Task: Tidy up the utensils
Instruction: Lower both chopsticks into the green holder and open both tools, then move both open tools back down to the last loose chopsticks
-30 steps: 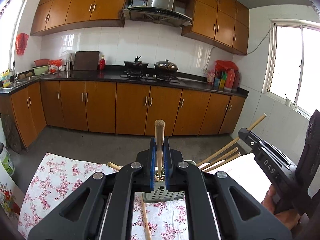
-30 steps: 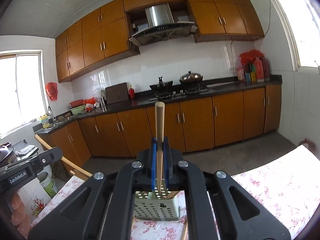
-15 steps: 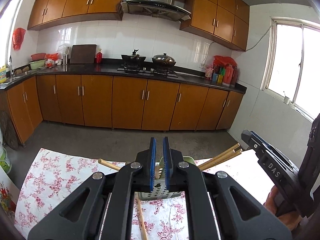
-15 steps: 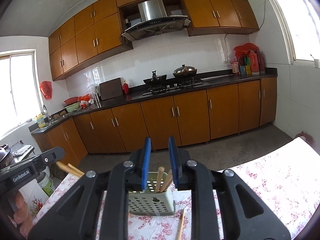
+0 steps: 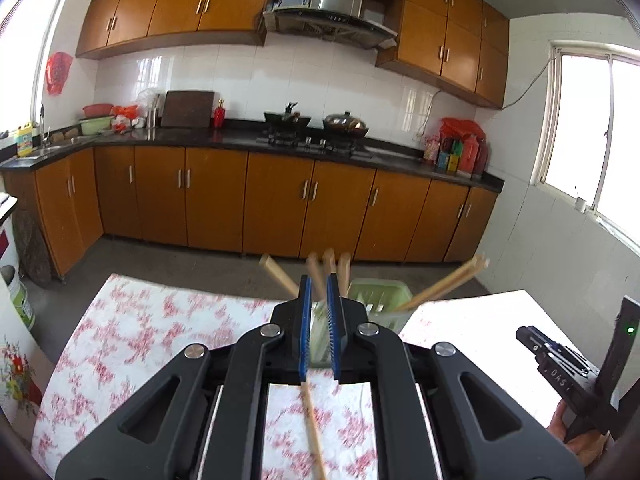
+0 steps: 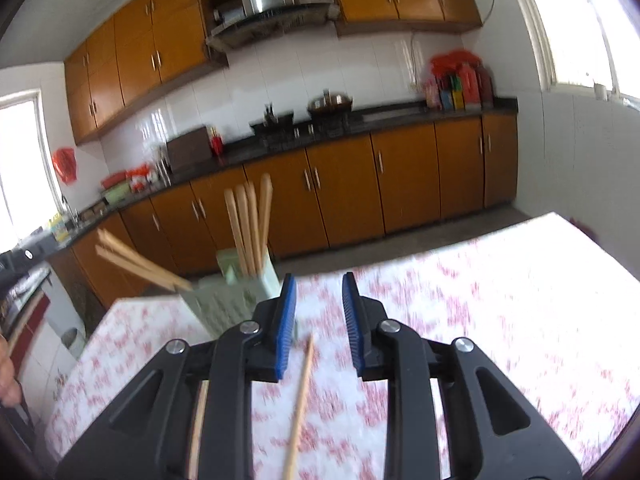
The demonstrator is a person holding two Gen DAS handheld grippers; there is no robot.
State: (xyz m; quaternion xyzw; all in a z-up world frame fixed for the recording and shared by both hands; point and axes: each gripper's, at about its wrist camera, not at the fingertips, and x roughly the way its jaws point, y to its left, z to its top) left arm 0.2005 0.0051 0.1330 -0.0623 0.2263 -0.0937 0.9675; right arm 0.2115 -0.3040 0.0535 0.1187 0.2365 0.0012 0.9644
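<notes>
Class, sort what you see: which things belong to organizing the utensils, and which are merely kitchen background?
Job:
green holder
chopsticks in holder
loose chopstick on the cloth
left gripper
right gripper

Background:
wok
cutting board
bottles

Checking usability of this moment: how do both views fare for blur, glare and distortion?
Left wrist: cloth and chopsticks smeared, cabinets sharp, window blown out. Right wrist: motion blur nearly everywhere, cloth overexposed, holder soft. Both: strong fisheye bending, dark corners.
</notes>
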